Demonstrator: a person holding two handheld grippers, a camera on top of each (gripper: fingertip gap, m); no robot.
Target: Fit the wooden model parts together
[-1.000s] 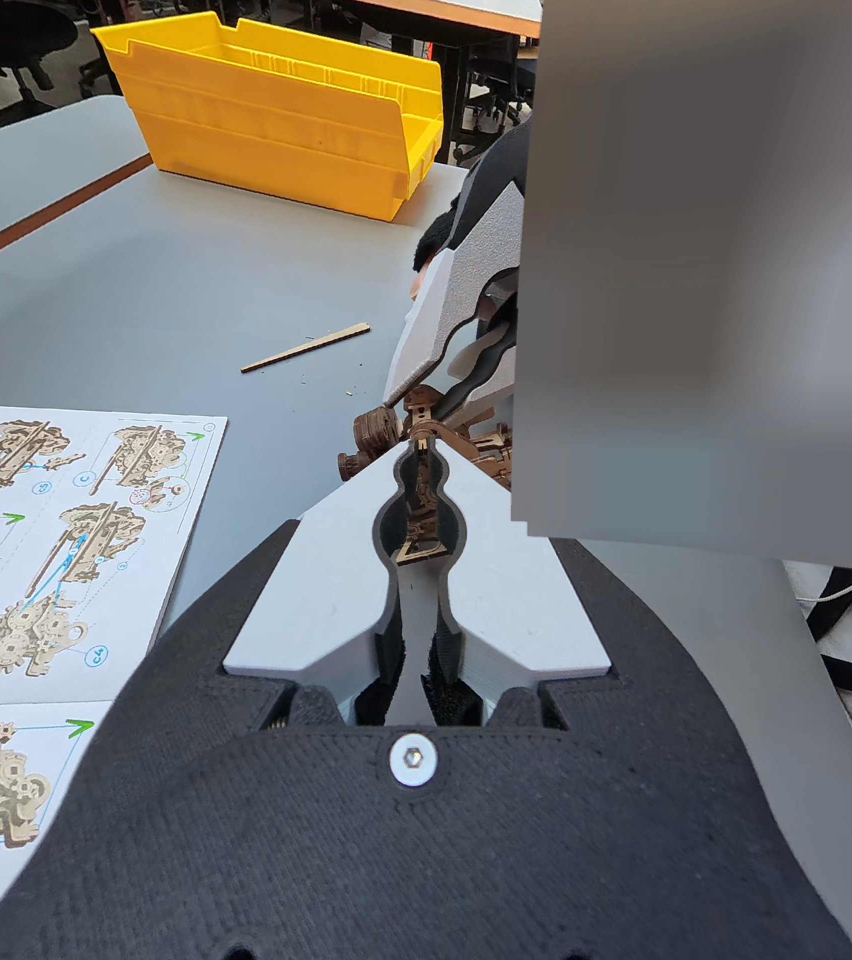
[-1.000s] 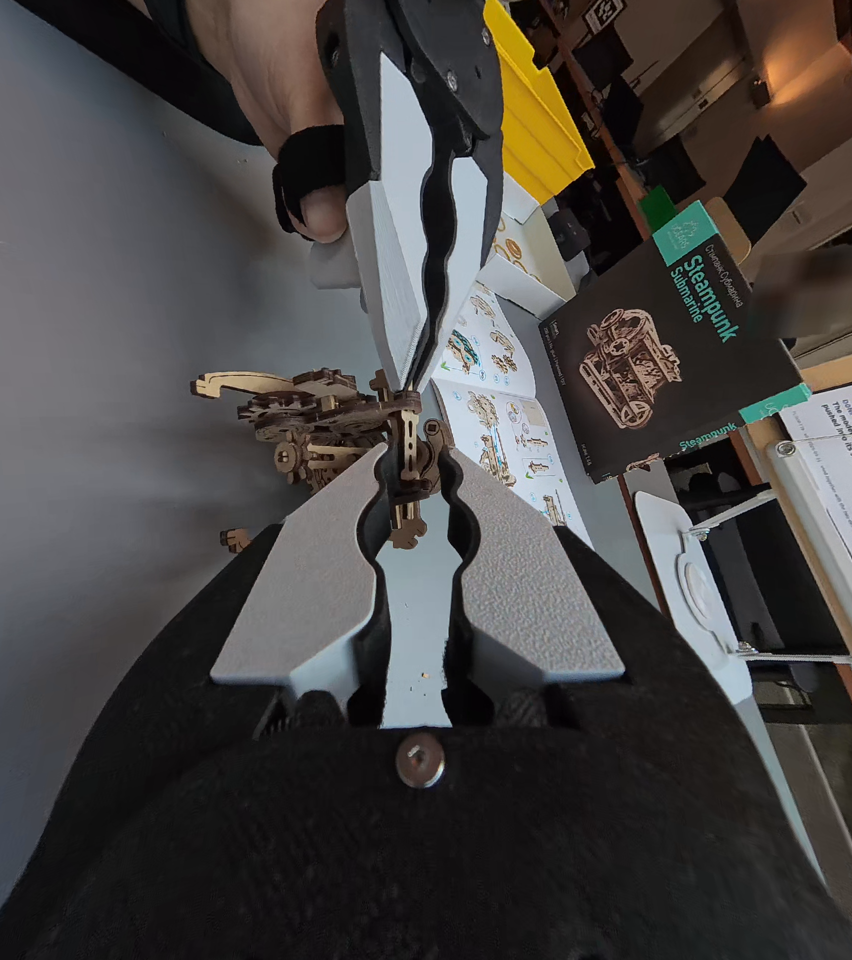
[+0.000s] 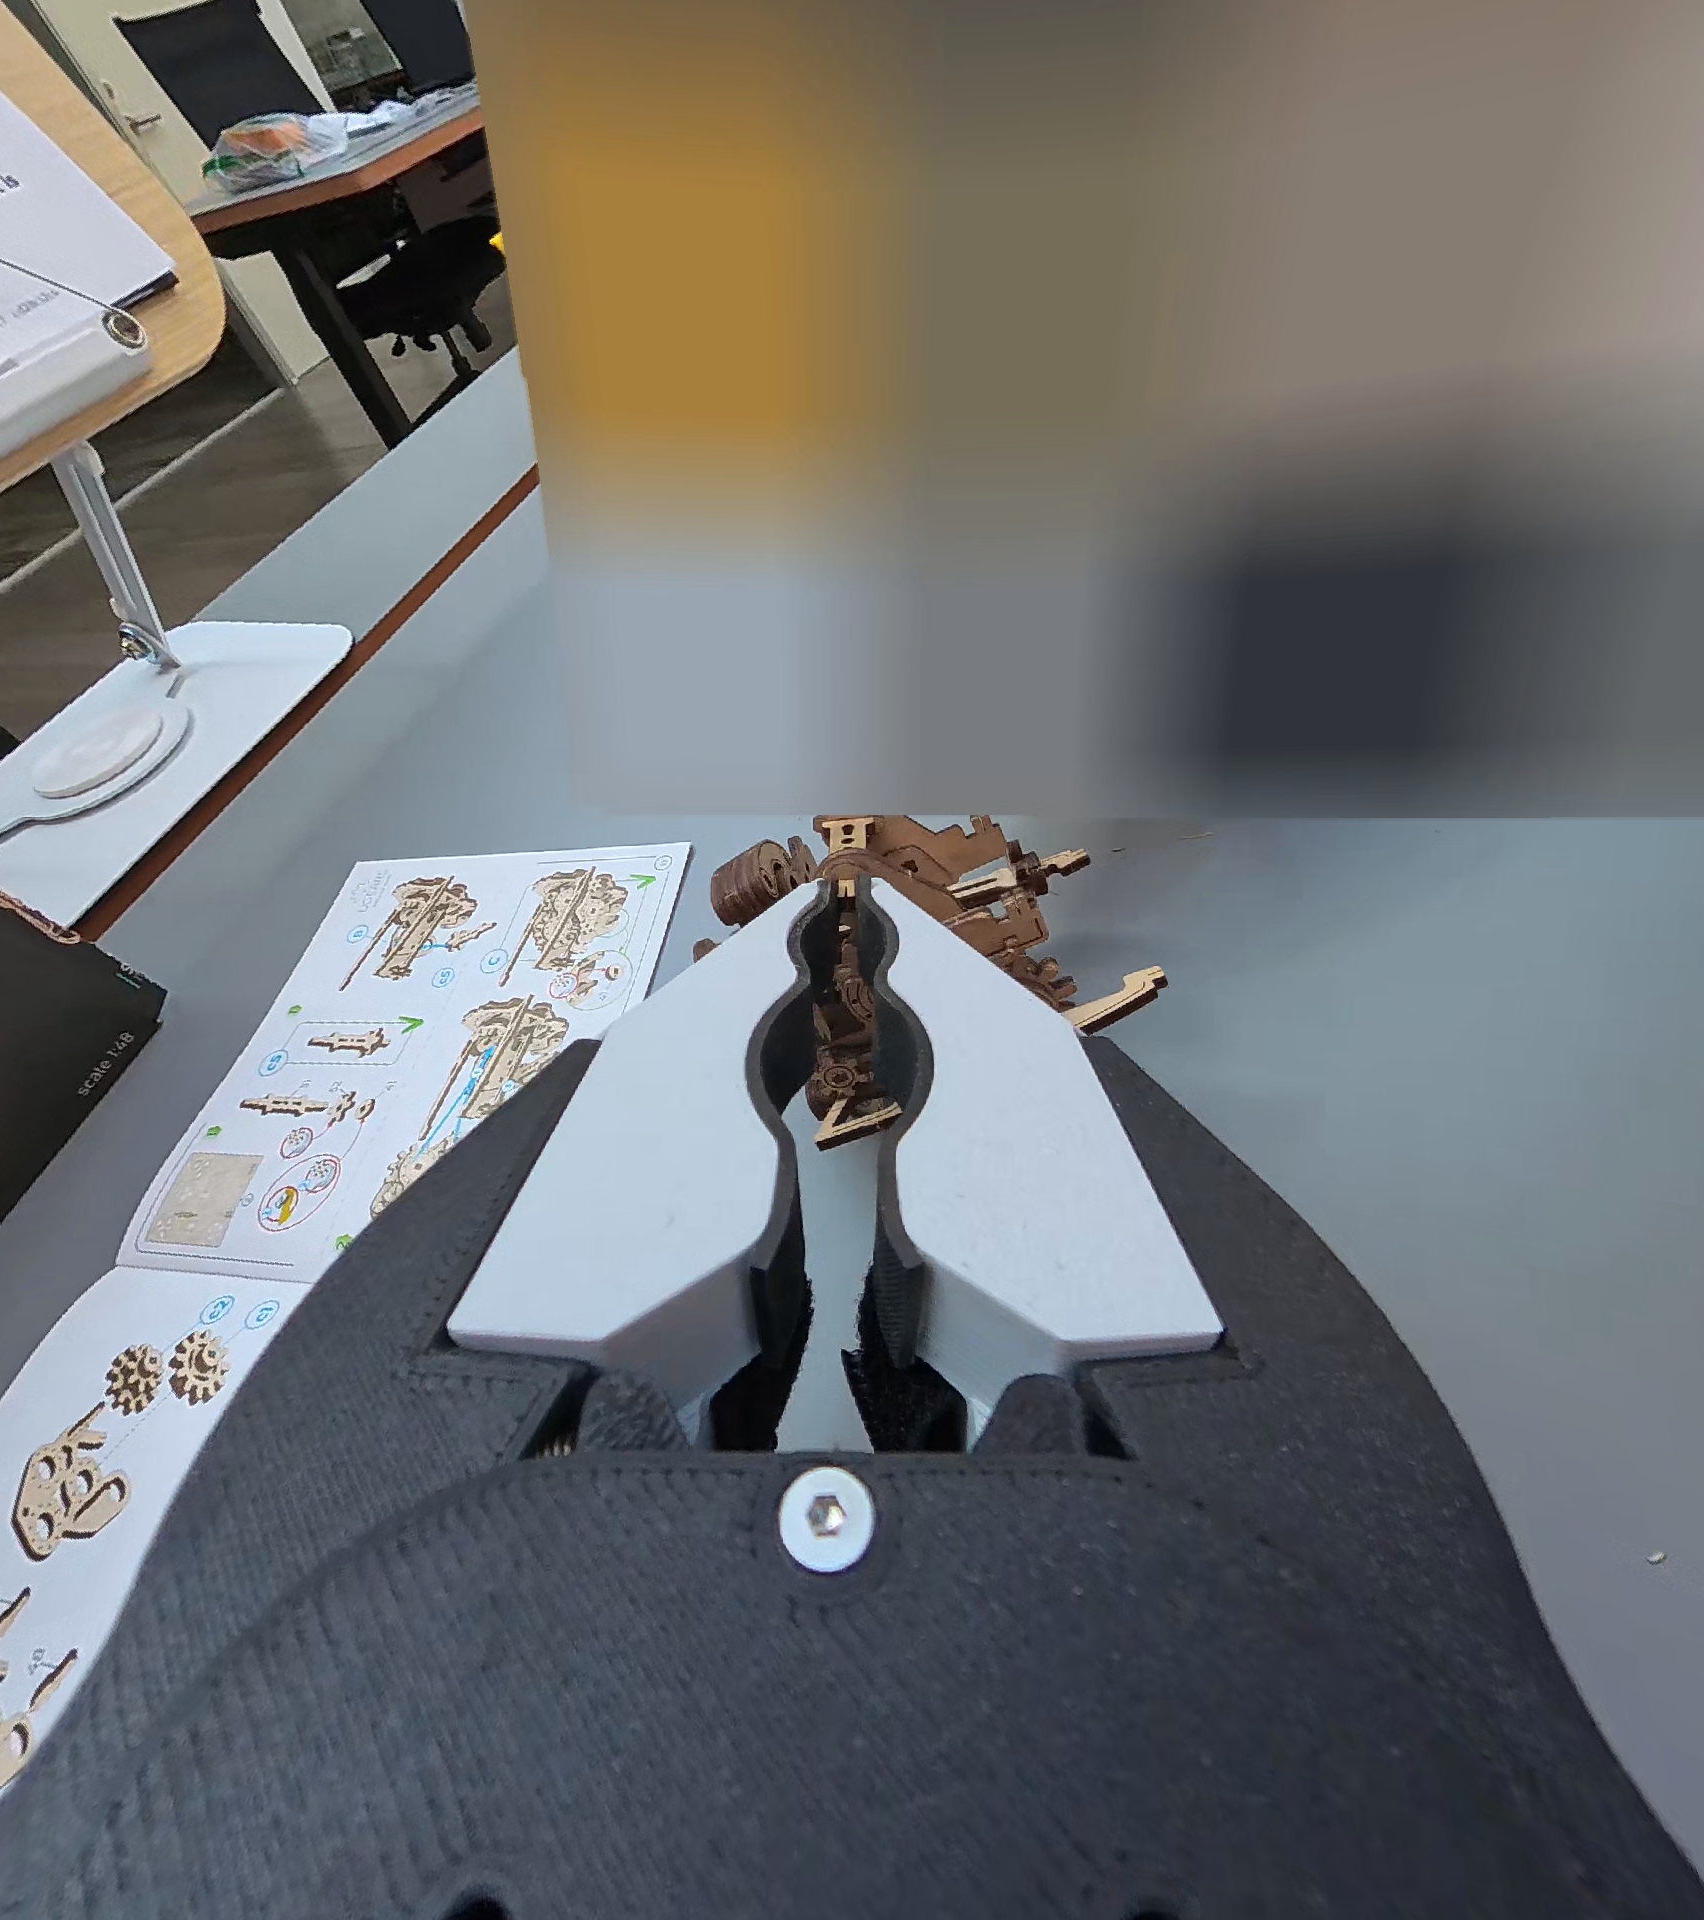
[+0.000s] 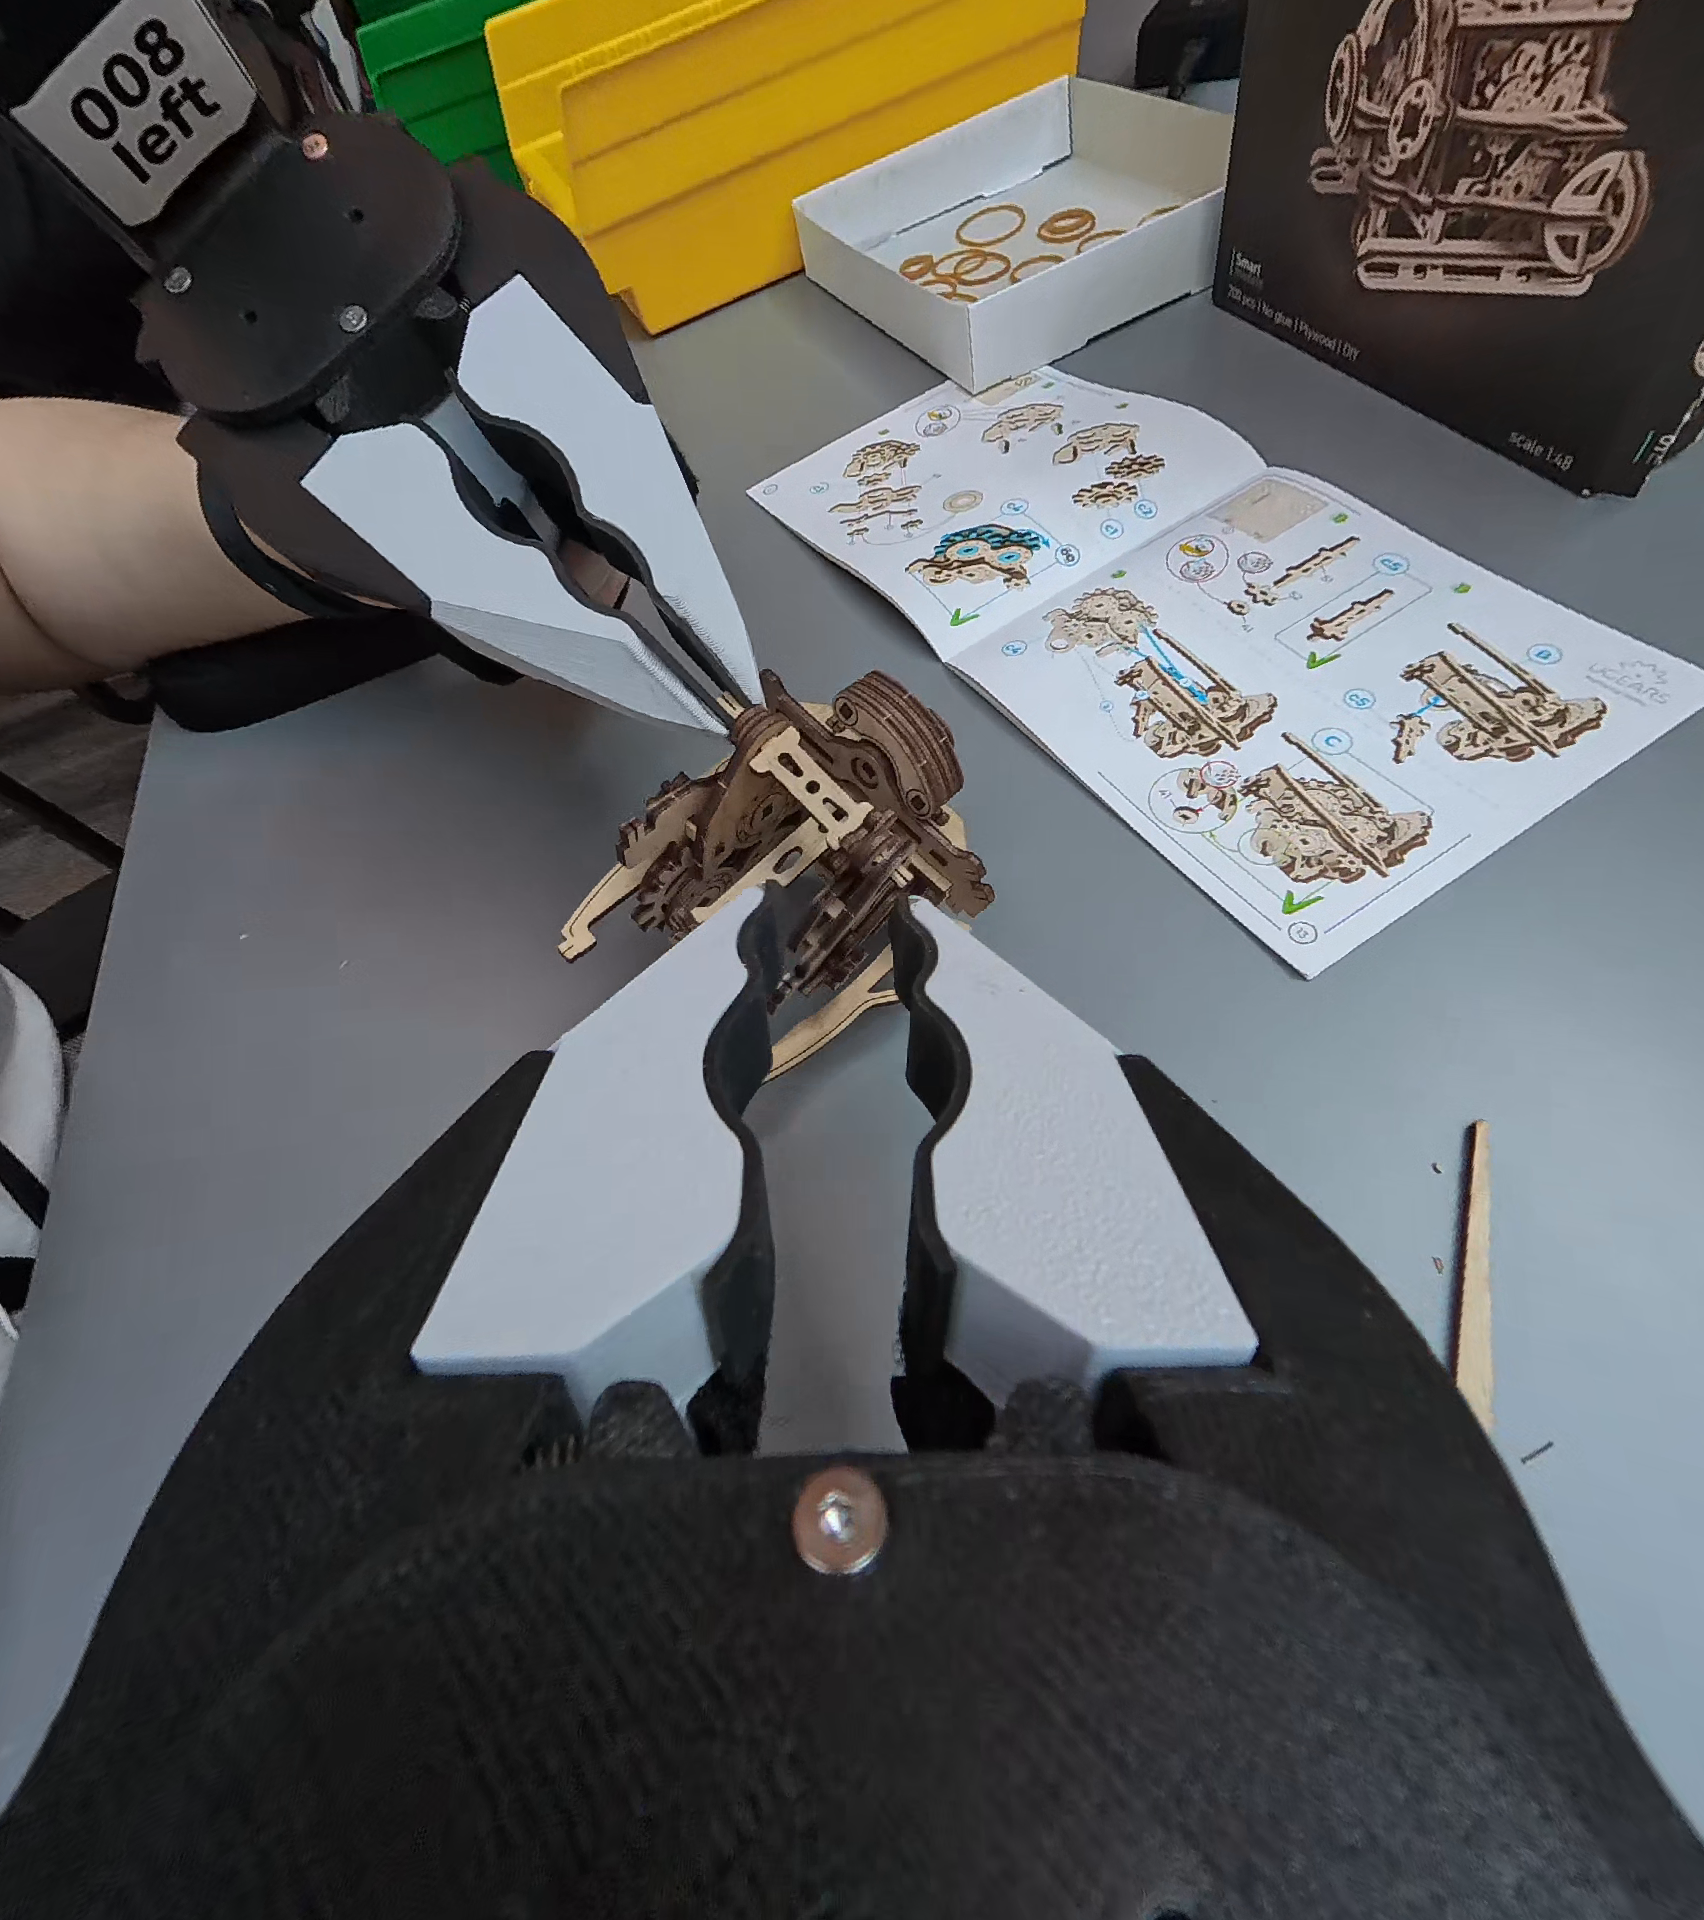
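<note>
The brown wooden model, a cluster of gears and plates with pale curved feet, sits between both grippers over the grey table. My left gripper comes in from the upper left and is shut on the model's top edge. In the left wrist view the left gripper pinches a thin plate of the model. My right gripper comes from below, its fingers closed on the model's gear stack. Whether the model touches the table is unclear.
An open instruction booklet lies right of the model, with a black product box behind it. A white tray of wooden rings, a yellow bin and a green bin stand at the back. A wooden strip lies at the right. A document stand stands far left. Some 4 centimetres of space lies between my two pairs of fingers.
Both grippers have swung round with the model, so both views now face other parts of the table. The right gripper's jaws stand wider, on the gear stack instead of a thin plate.
</note>
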